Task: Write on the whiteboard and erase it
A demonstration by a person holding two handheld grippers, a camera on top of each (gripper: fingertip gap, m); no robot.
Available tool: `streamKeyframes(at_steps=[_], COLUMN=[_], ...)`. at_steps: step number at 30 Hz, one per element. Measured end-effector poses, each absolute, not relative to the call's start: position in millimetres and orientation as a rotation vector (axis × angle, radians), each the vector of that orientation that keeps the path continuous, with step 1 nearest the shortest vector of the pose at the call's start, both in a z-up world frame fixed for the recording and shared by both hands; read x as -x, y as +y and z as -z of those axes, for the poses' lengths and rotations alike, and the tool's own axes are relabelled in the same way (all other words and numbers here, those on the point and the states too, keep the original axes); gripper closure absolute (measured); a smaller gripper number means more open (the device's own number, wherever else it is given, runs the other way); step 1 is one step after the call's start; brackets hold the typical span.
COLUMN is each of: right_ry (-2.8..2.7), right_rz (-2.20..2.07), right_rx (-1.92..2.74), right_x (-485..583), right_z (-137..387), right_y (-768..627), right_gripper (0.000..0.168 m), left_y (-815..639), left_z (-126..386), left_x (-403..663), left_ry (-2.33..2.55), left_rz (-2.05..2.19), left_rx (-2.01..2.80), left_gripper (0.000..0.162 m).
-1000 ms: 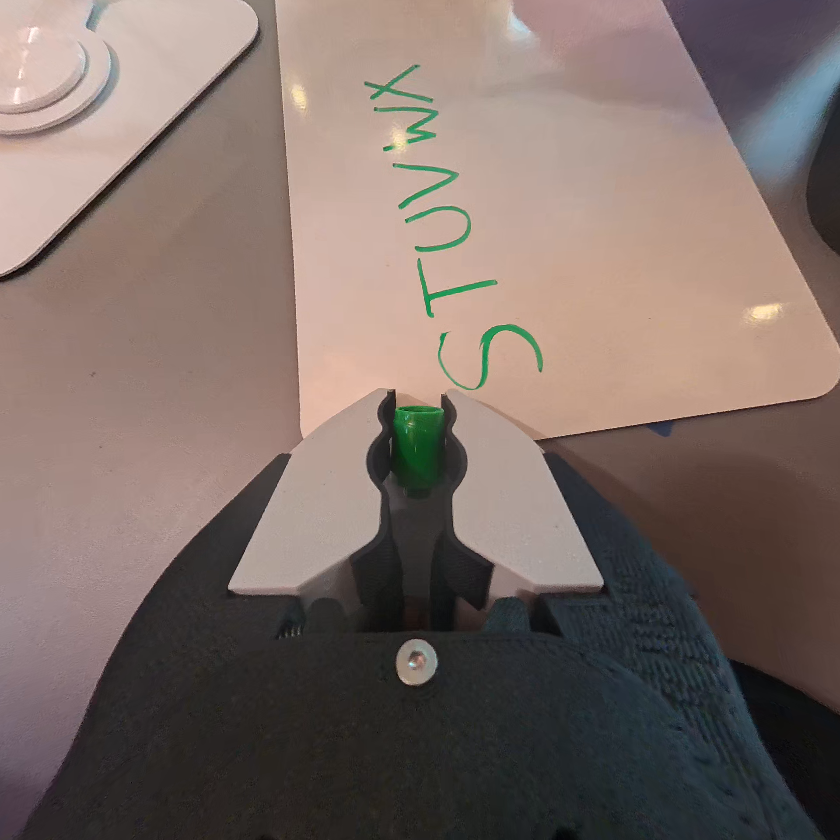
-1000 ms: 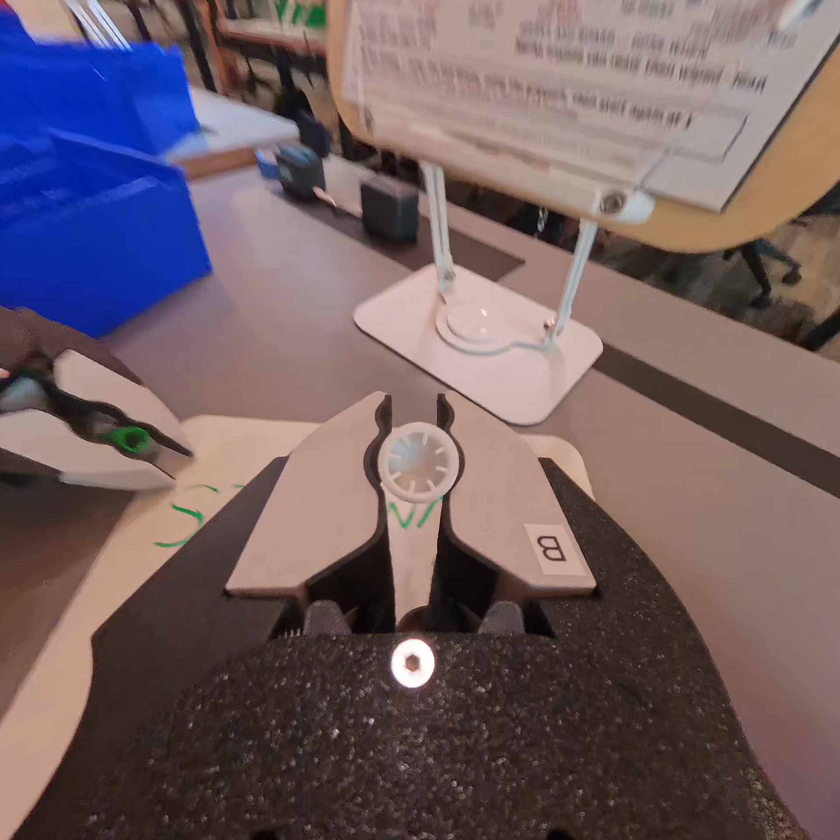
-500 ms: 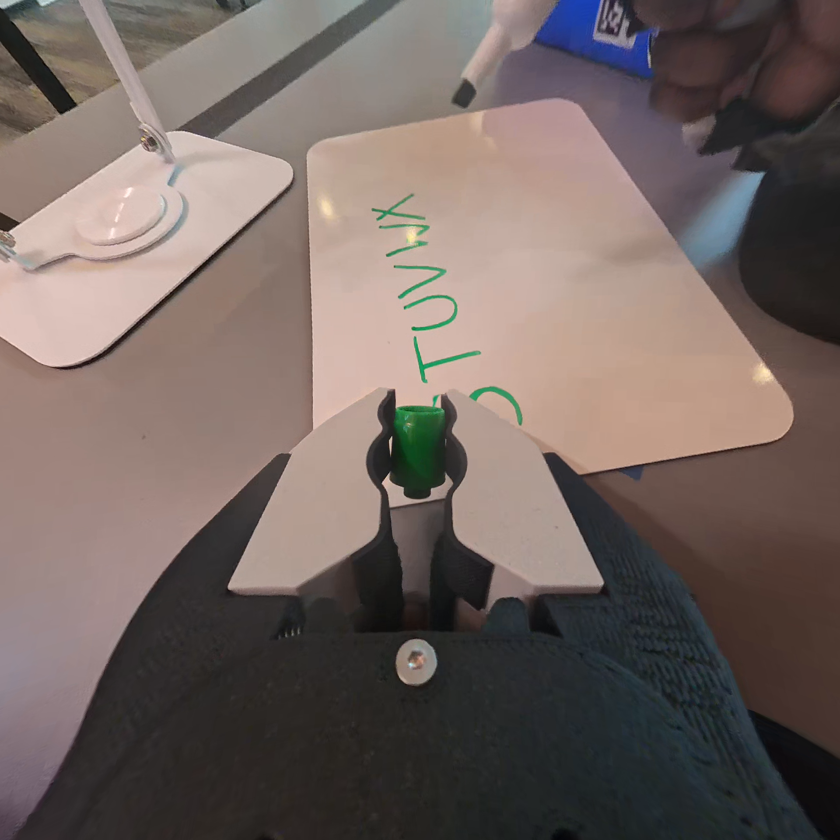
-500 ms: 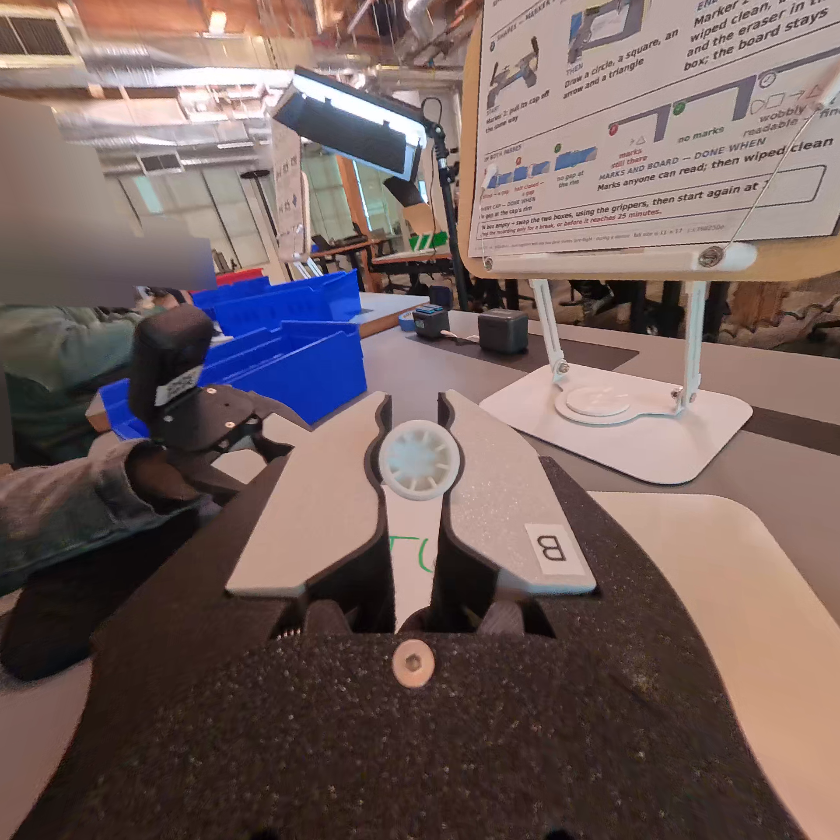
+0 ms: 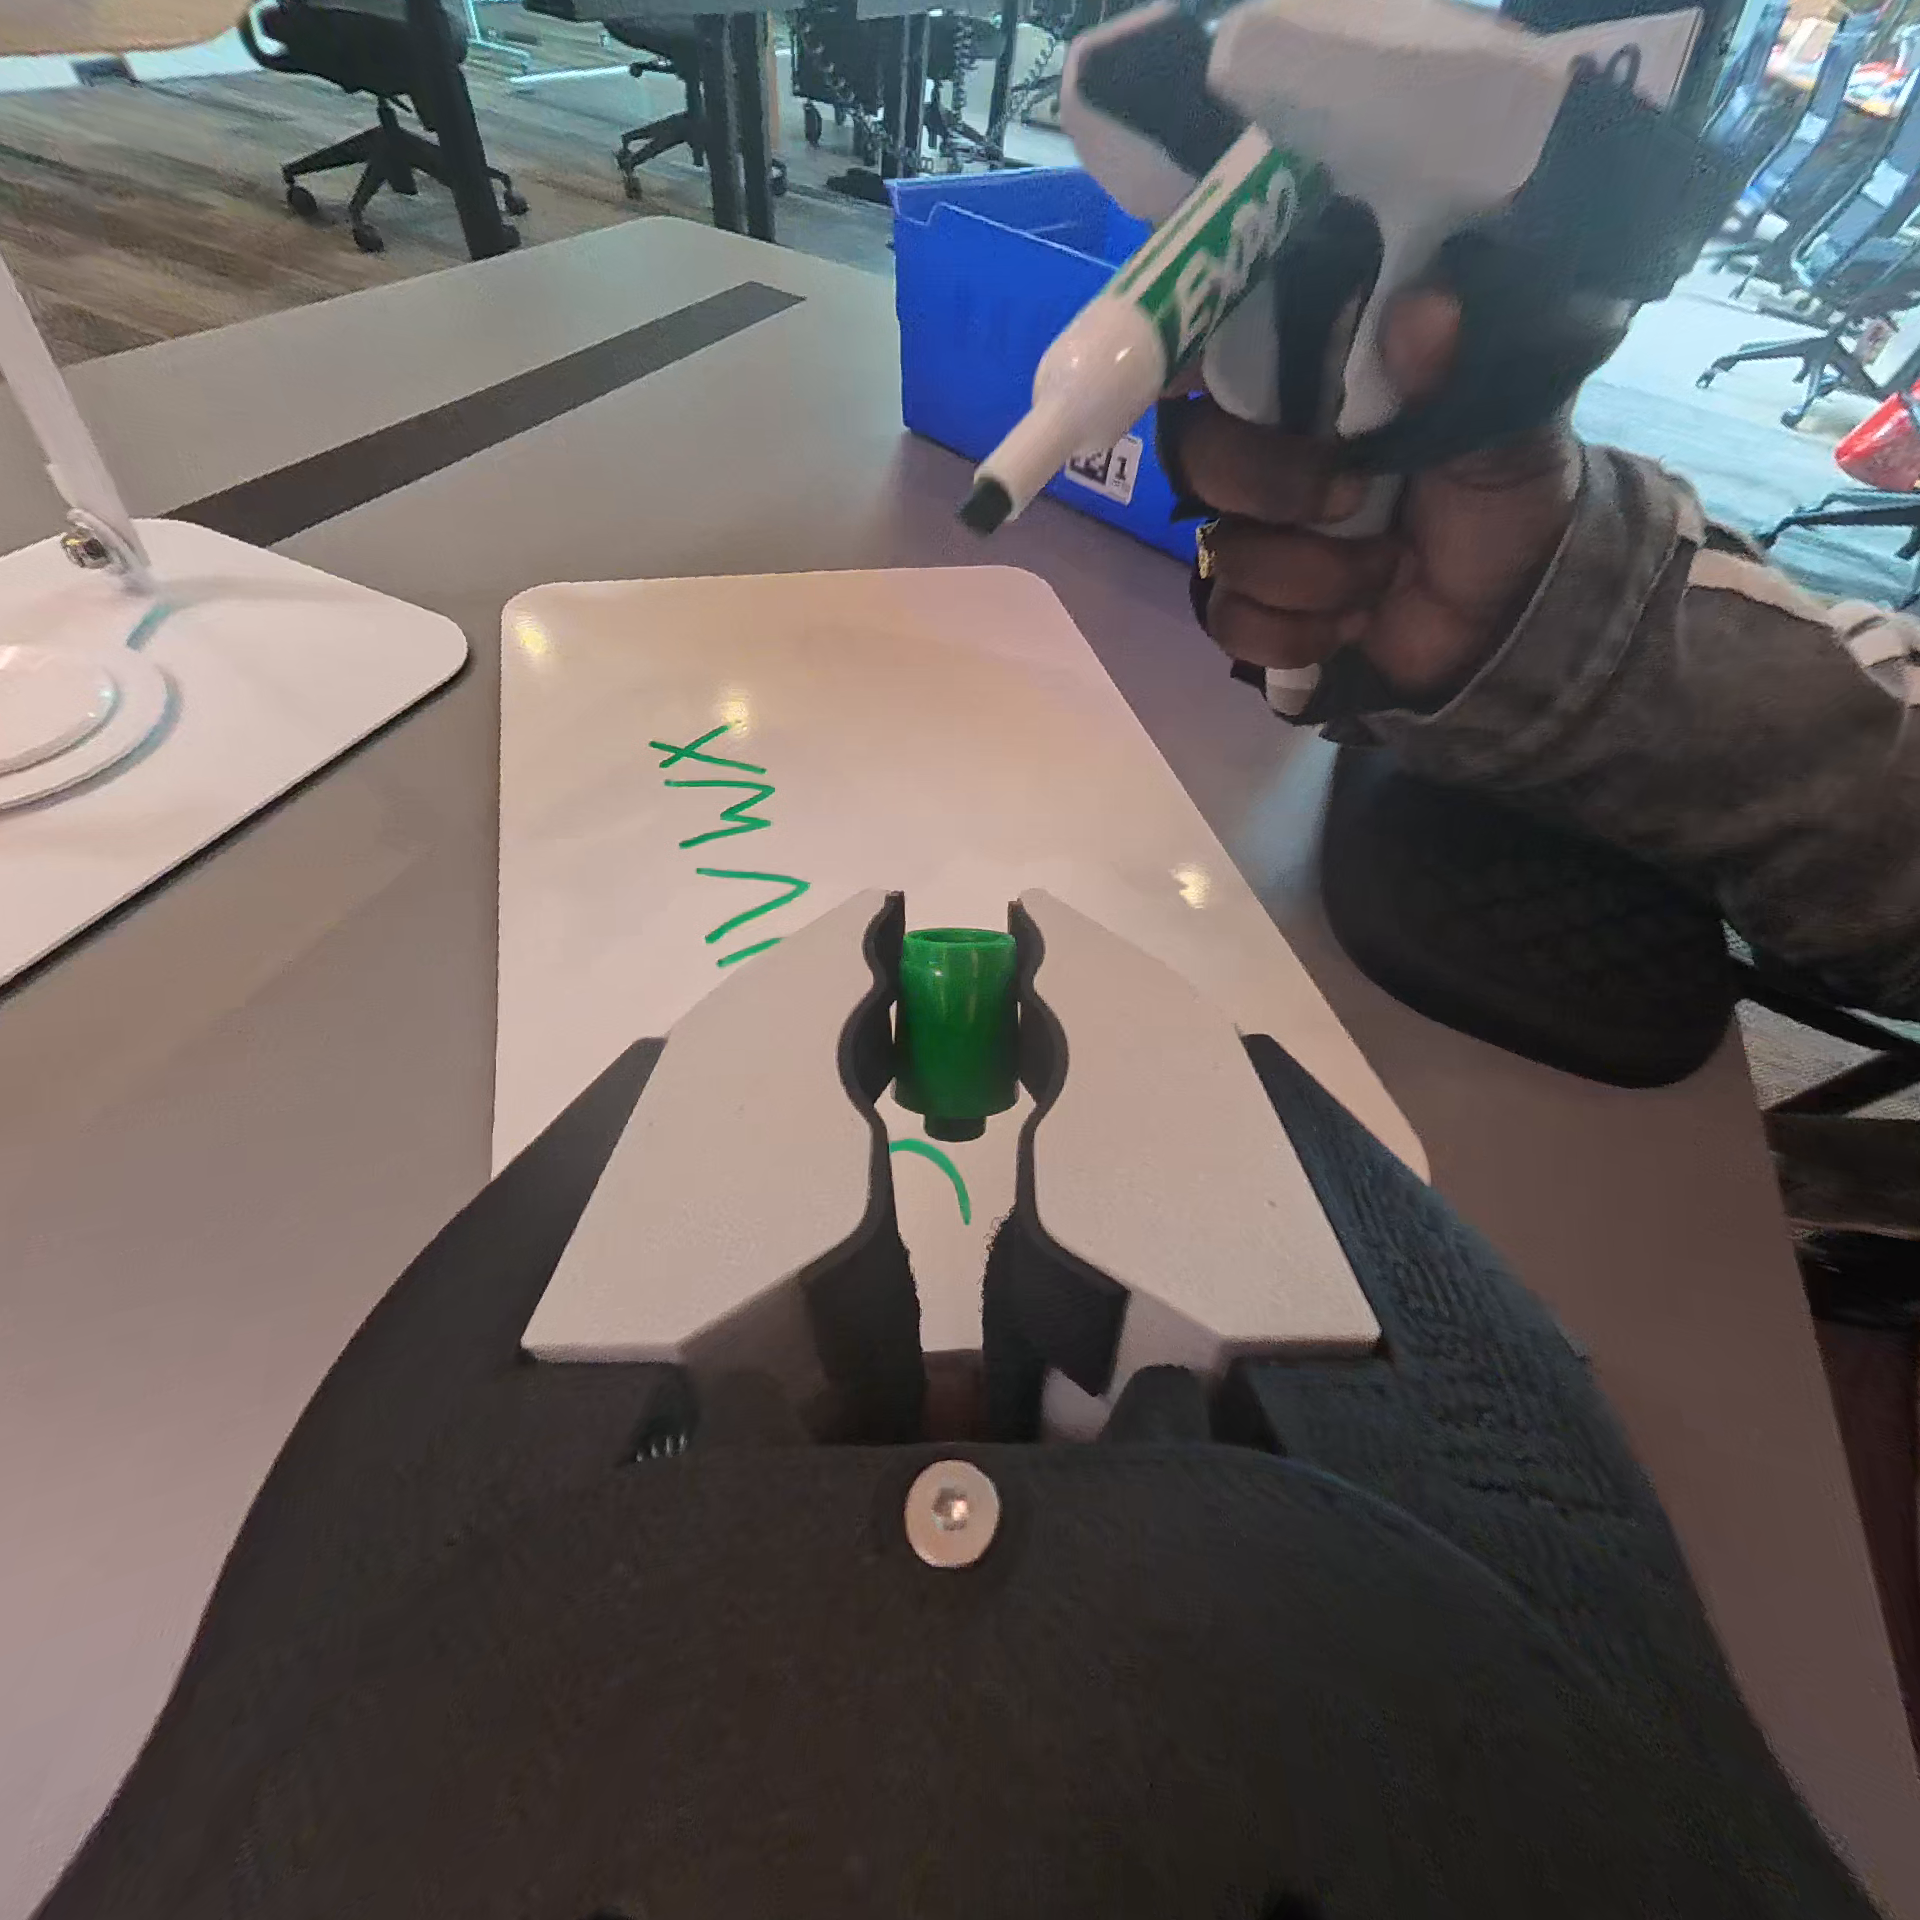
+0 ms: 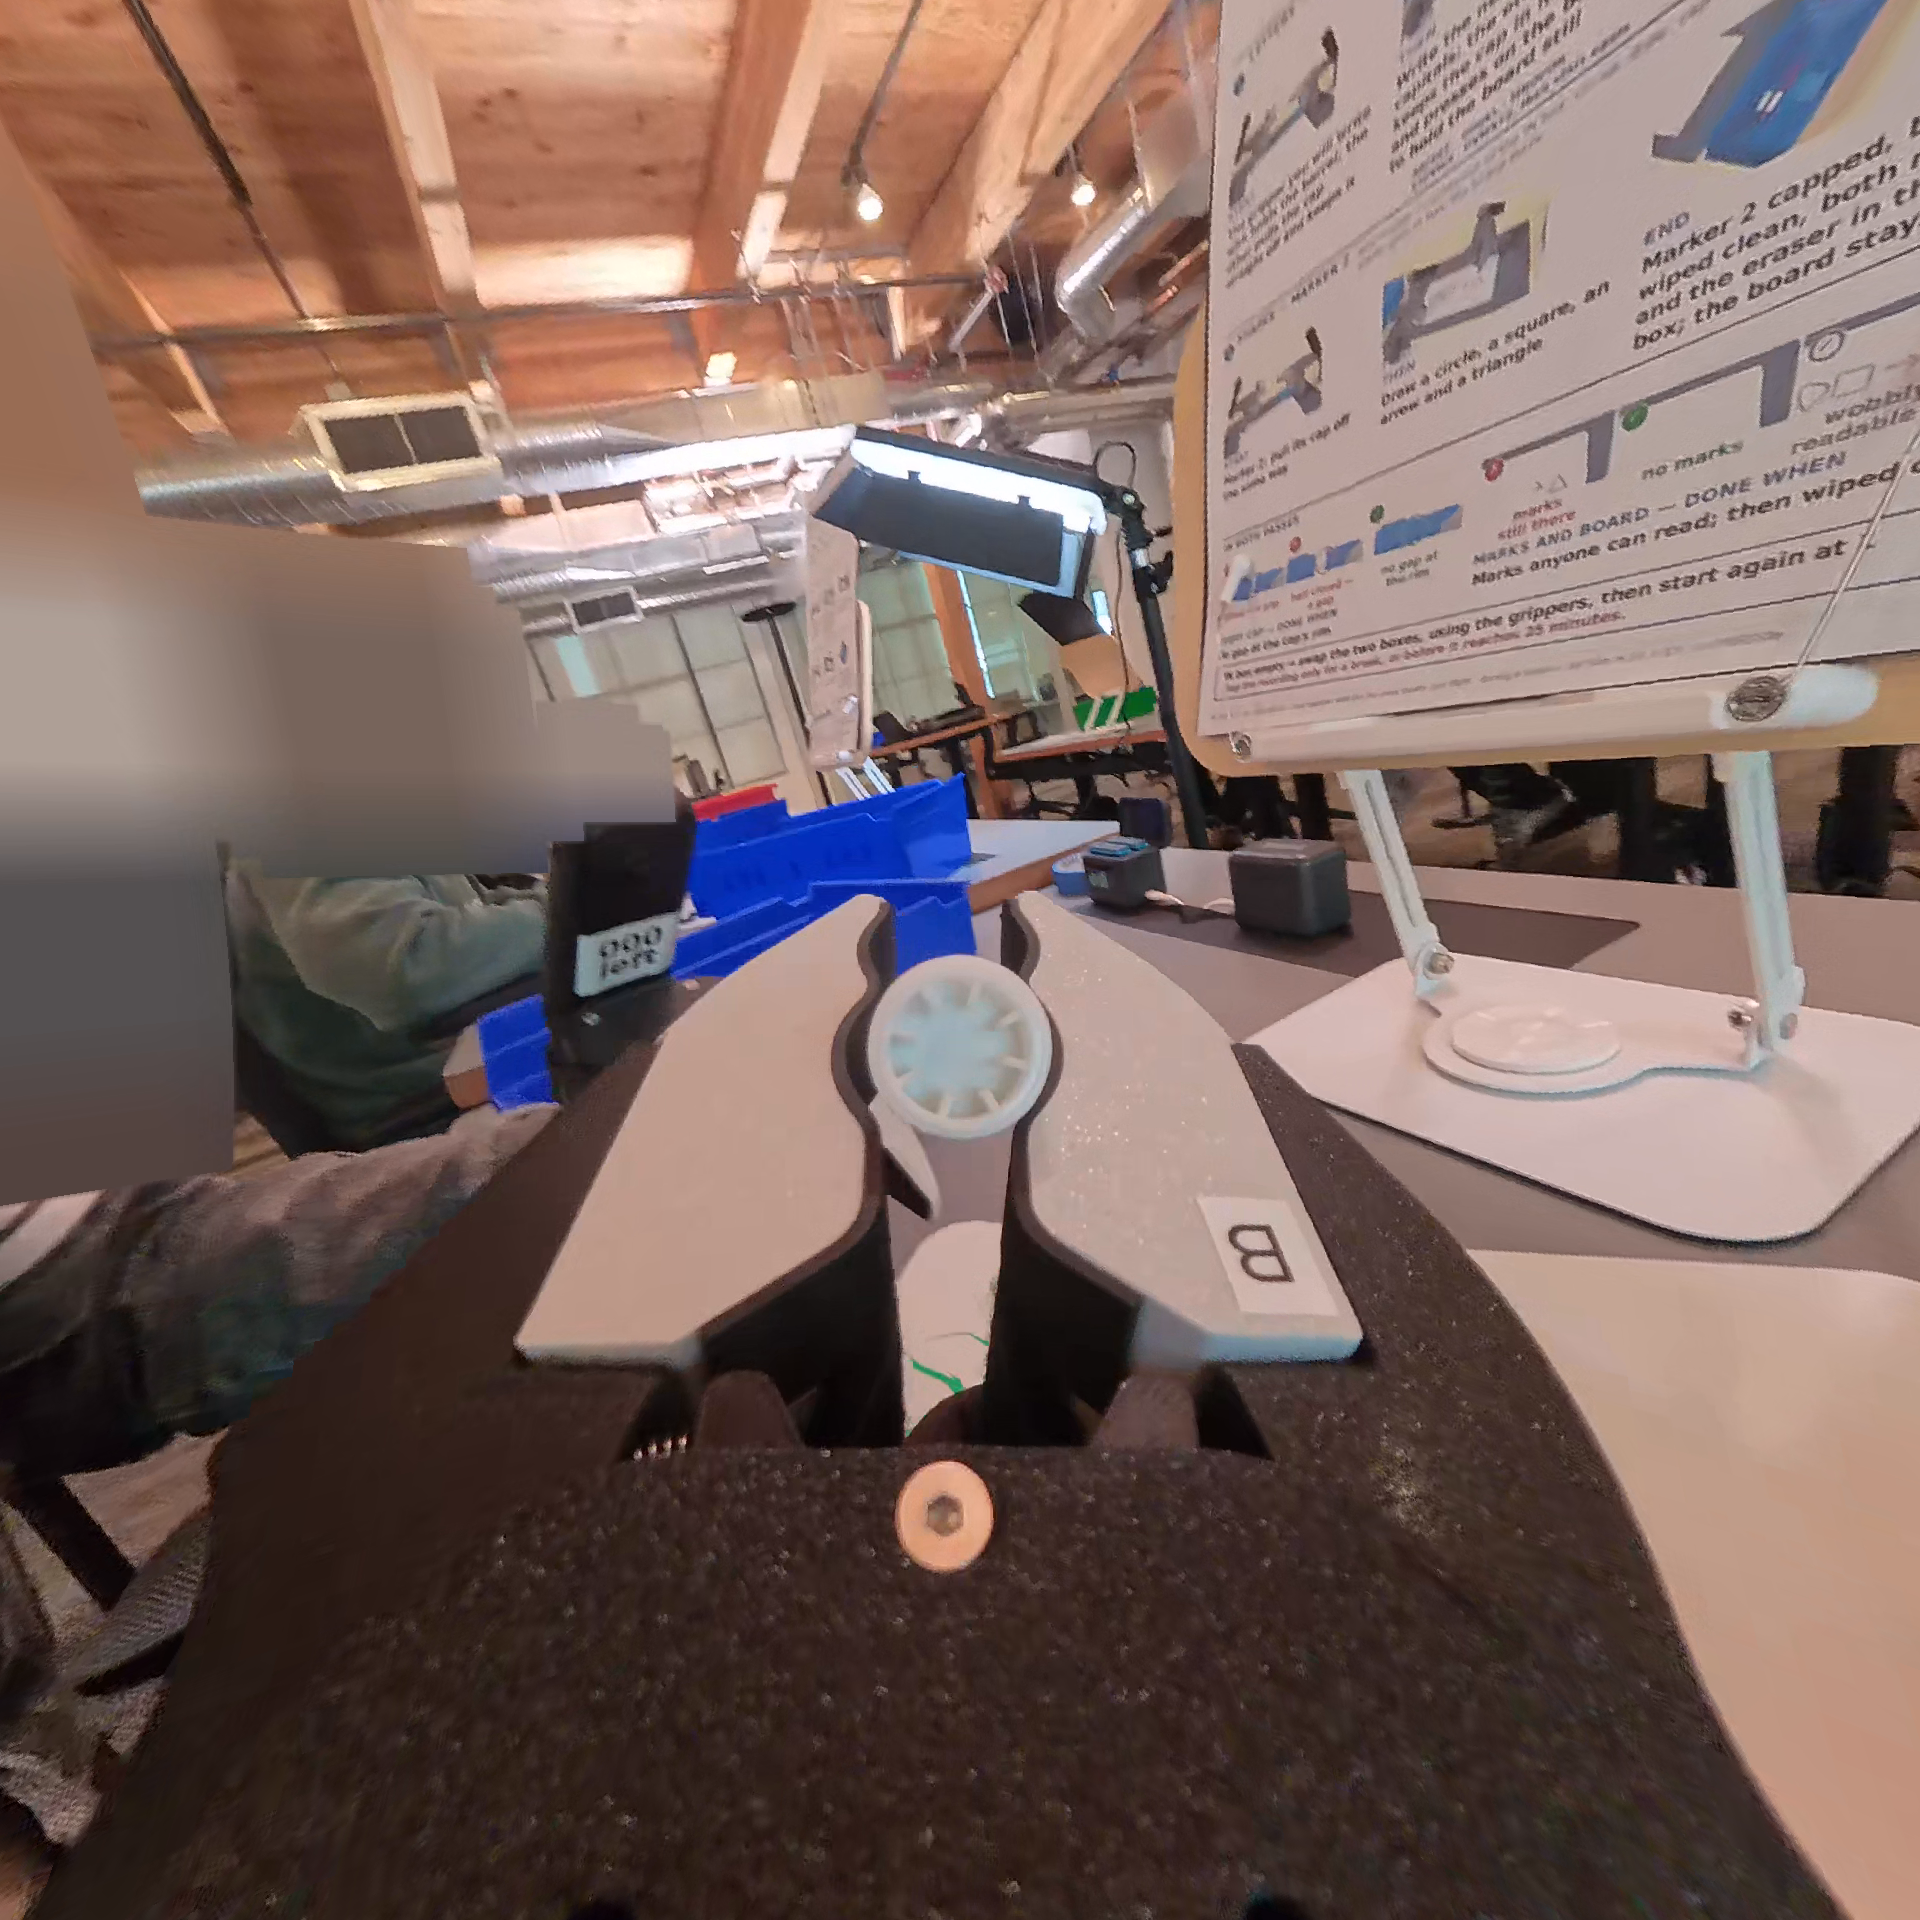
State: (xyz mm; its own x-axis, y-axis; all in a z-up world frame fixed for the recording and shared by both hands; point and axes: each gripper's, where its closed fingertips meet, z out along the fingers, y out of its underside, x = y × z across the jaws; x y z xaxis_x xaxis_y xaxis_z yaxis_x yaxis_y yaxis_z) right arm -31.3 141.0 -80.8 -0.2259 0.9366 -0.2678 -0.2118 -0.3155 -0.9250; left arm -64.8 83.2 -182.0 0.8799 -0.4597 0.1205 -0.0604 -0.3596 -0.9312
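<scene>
At the far left, on the grey desk [image 5: 260, 1195], we see the flat white base of a document stand [image 5: 208, 707]. Beside it lies the white rounded-corner whiteboard [image 5: 914, 727], flat on the desk, bearing green handwriting. Over its near end our left tool [image 5: 954, 940] is closed on a small green marker cap [image 5: 954, 1023]. To the upper right, held well above the whiteboard, our right tool [image 5: 1351, 135] is clamped on a white-and-green dry-erase marker [image 5: 1143, 332], its dark tip angled down-left and uncapped. In the right wrist view, that marker's ribbed white end [image 6: 958, 1049] sits between the fingers.
</scene>
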Motion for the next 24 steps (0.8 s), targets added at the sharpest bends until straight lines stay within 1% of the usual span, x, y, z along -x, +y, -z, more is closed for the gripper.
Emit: streamKeyframes(at_steps=[5, 8, 16, 19, 24], right_ry=[-0.993, -1.082, -1.284, -1.305, -1.334], right_rz=[-1.812, -1.902, -1.816, -1.779, -1.761], right_rx=[1.114, 1.125, 1.242, 1.289, 1.303], right_x=[30, 35, 55, 60, 61], right_z=[77, 81, 113, 123, 127], right_y=[134, 117, 95, 93, 90], right_gripper=[0.148, 0.149, 0.148, 0.148, 0.148], left_y=[87, 85, 80, 79, 77], left_z=[198, 205, 223, 221, 210], left_x=[64, 67, 66, 59, 48], left_ry=[0.447, 0.548, 0.698, 0.704, 0.632], left_rz=[0.344, 0.206, 0.09, 0.116, 0.281], left_rx=[1.912, 1.923, 1.965, 1.948, 1.899], left_gripper=[0.143, 0.143, 0.143, 0.143, 0.143])
